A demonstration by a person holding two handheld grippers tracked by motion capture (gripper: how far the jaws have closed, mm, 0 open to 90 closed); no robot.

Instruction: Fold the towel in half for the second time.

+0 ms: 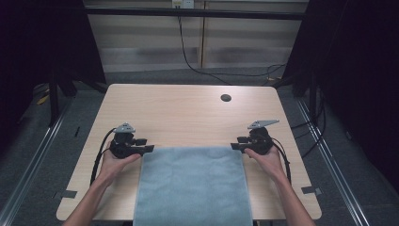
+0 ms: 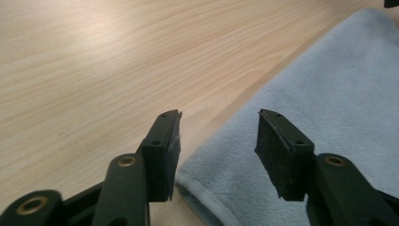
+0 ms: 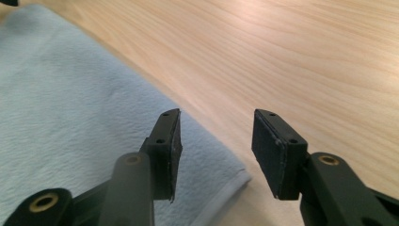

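Both grippers gape — at towel [image 1: 193,186] corners.

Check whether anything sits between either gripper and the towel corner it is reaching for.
Nothing visible does. The left gripper has open jaws right at one far corner of the blue towel, and the right gripper stands open at the other far corner. Between jaws and cloth there is only bare table.

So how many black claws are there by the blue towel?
2. The left black two-jaw claw sits at the far left corner of the light blue terry-cloth towel; the right black two-jaw claw sits at its far right corner. Both are open.
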